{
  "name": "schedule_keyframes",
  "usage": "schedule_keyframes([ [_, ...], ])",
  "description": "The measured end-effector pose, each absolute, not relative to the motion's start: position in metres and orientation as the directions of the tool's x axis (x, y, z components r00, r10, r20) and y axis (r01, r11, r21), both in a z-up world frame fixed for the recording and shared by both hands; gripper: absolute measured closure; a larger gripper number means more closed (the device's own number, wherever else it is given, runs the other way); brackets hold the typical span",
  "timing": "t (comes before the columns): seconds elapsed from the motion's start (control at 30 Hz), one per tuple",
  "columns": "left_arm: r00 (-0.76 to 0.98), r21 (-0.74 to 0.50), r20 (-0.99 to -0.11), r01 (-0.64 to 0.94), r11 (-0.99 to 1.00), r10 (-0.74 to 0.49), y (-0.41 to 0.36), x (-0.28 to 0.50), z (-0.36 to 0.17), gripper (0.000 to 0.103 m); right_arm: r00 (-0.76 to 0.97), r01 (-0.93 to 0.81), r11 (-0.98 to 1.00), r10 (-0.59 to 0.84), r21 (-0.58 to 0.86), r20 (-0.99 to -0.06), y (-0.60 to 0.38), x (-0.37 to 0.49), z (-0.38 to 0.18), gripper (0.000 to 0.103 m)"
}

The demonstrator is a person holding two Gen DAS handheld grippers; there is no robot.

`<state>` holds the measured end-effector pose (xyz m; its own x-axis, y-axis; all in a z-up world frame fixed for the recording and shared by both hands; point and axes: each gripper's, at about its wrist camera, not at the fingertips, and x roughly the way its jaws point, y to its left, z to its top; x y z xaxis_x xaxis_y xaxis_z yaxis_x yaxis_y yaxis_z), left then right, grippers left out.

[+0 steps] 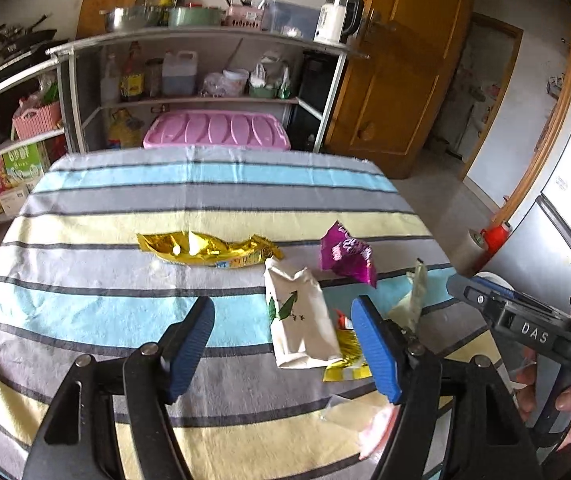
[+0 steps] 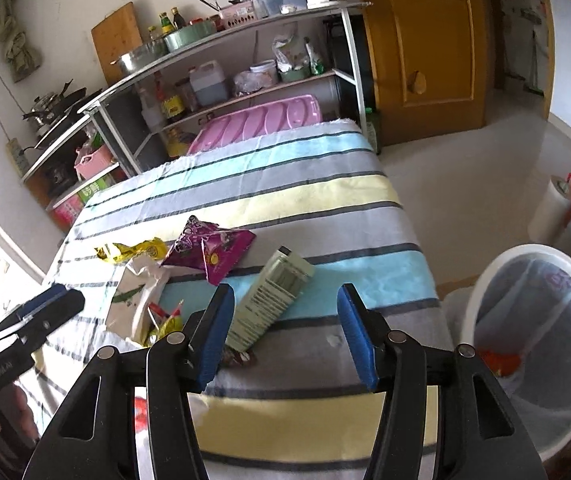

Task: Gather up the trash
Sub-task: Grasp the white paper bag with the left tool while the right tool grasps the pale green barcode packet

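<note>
Left hand-held gripper (image 1: 283, 346) spread, empty, above worktop (image 1: 85, 264). Right hand-held gripper (image 2: 285, 334) spread, empty, near worktop's right edge. White packet (image 1: 299, 320), pale green carton (image 2: 269, 300), purple wrapper (image 2: 211, 250), gold wrapper (image 1: 205, 250) lie mid-worktop. Bin (image 2: 533, 344) stands beside right edge

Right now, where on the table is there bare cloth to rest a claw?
Bare cloth: the far stripes beyond the gold wrapper, and the near-left area in front of the left claw. Also the strip between the green carton and the bin-side edge, by the right claw. Crowded: the white pouch and purple packet cluster.
</note>
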<state>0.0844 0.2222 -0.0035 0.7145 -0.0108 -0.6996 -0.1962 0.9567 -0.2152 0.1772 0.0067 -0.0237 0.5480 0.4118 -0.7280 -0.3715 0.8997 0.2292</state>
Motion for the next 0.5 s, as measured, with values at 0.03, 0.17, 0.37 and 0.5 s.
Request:
schedule_keyframes([
  [0.03,0.712,-0.218,-0.702,-0.194,0.956,-0.015,0.222,0.086,-0.005,0.03,0.541,-0.368,0.899,0.415,0.238,-0.731,0.009,0.181,-0.026,0.048],
  [0.17,0.693,-0.239,-0.72,-0.178,0.955,-0.051,0.221,0.098,-0.016,0.03,0.52,-0.347,0.907,0.399,0.239,-0.755,0.018,0.192,-0.035,0.048],
  [0.37,0.671,-0.243,-0.739,-0.178,0.954,-0.062,0.218,0.108,-0.028,0.03,0.492,-0.358,0.905,0.393,0.23,-0.777,0.033,0.199,-0.047,0.048],
  [0.5,0.662,-0.246,-0.746,-0.17,0.954,-0.075,0.217,0.112,-0.033,0.03,0.483,-0.356,0.906,0.387,0.227,-0.785,0.037,0.202,-0.054,0.048],
])
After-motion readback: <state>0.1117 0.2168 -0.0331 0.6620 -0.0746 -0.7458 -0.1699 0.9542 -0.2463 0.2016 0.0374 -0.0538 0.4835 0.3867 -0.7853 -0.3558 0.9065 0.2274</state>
